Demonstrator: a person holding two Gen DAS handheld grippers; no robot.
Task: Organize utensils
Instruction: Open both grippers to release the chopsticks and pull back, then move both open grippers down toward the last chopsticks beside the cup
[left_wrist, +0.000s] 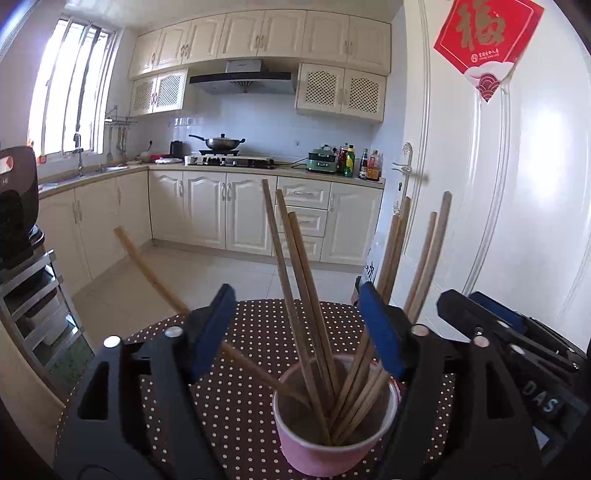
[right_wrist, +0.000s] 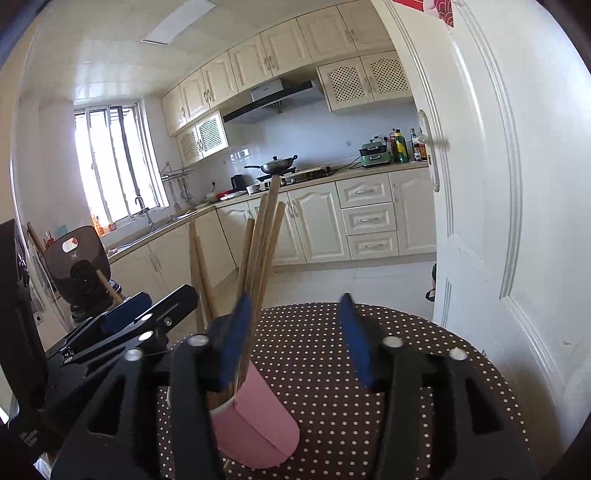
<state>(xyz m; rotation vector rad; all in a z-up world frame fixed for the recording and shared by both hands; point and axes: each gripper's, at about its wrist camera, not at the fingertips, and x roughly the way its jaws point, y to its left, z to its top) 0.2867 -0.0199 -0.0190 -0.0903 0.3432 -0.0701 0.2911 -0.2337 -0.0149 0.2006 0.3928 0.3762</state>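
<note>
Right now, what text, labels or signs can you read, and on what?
"福": gold character on the red door hanging.
"DAS": raised letters on the right tongs' body.
Small gold line under "福": too small to read.
Dark characters on the white item by the door: partly hidden, unreadable.
Bottle labels: too small.

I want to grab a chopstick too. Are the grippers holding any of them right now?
No. Both jaws are open. The chopsticks stand loose in the pink cup, between the left hand-held gripper; the right hand-held gripper grips nothing.

Both wrist views close, facing kitchen; share pink cup (left_wrist: 334, 435).
</note>
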